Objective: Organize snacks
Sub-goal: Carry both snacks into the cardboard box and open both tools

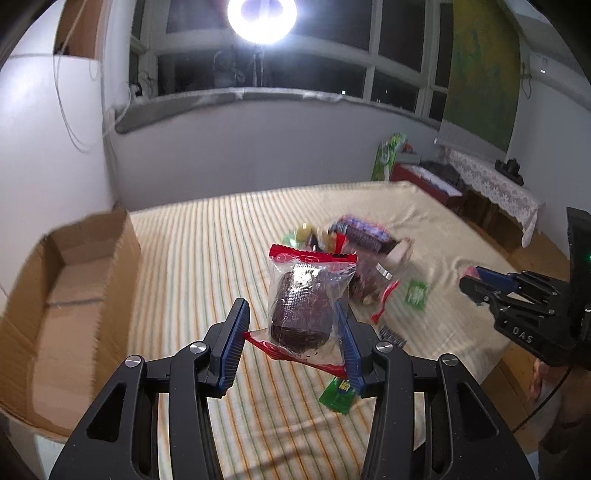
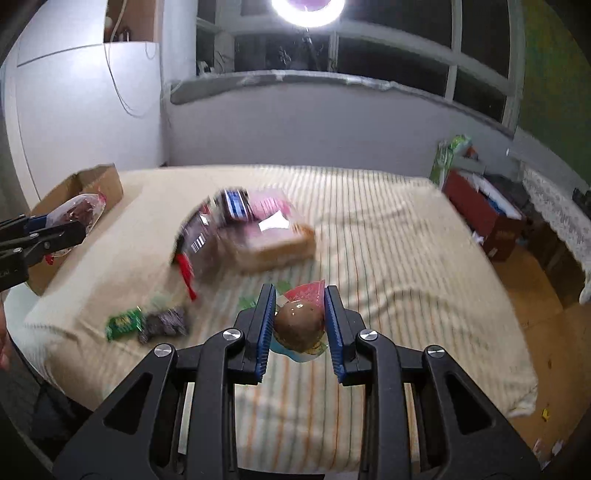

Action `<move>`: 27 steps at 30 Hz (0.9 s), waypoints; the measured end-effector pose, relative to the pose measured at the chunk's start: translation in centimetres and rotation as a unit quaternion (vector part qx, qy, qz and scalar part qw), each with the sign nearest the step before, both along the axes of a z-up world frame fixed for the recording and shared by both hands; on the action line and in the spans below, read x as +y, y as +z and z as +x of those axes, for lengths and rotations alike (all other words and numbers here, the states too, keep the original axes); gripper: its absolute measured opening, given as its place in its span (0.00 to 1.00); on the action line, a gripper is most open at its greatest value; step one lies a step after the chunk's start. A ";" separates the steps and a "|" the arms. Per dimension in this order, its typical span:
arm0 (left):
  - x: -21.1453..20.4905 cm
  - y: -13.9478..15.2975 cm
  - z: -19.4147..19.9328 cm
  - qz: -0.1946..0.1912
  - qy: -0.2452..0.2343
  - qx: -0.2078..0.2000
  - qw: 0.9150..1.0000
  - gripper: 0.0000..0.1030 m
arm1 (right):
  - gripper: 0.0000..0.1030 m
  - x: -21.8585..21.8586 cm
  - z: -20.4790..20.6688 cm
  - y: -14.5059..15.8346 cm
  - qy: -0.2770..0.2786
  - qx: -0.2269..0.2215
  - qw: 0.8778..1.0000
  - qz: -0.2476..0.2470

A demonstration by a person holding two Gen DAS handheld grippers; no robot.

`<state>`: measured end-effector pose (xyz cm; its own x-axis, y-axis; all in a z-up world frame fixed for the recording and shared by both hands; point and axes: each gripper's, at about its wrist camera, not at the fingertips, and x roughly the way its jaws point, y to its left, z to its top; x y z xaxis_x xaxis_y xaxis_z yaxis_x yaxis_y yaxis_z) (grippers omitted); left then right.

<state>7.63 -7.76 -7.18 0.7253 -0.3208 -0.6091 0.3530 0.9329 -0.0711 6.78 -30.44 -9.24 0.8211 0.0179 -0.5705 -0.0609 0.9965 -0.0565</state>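
Left gripper (image 1: 293, 332) clamped on a clear cake pack (image 1: 303, 299) with red ends, held up off the bed, with the brown cake showing through the wrap. Right gripper (image 2: 300, 325) closed on a round brown snack (image 2: 299, 325) in a clear wrap, low over the striped sheet (image 2: 388, 240). Behind it, a blurry pile of big packs (image 2: 251, 232) lying in the middle of the bed, right in the way ahead. Left of that, a small green pack (image 2: 123, 323) and a dark pack (image 2: 164, 323) touching side by side on the sheet, near the front edge. Open cardboard box (image 1: 70, 288) at the bed's left edge, near the cake pack, top wide open, inside brown and bare as far as can be seen. Lots of free sheet to the right of the pile and between pile and box. Around the bed: white wall, dark windows with a bright round lamp (image 1: 262, 16) up high, red box (image 2: 480, 210) and a lace-covered table (image 1: 495, 188) at the right, brown floor (image 2: 535, 295) beside the bed.
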 end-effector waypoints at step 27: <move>15.9 5.4 -5.4 -0.035 0.125 -0.098 0.987 0.44 | 0.27 19.7 0.3 7.4 0.152 -0.058 0.986 -0.017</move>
<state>2.25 8.15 -1.74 0.8883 -0.1538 -0.4327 0.1263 0.9877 -0.0916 7.10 -10.73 -1.79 0.8406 0.2560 -0.4774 -0.3483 0.9304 -0.1143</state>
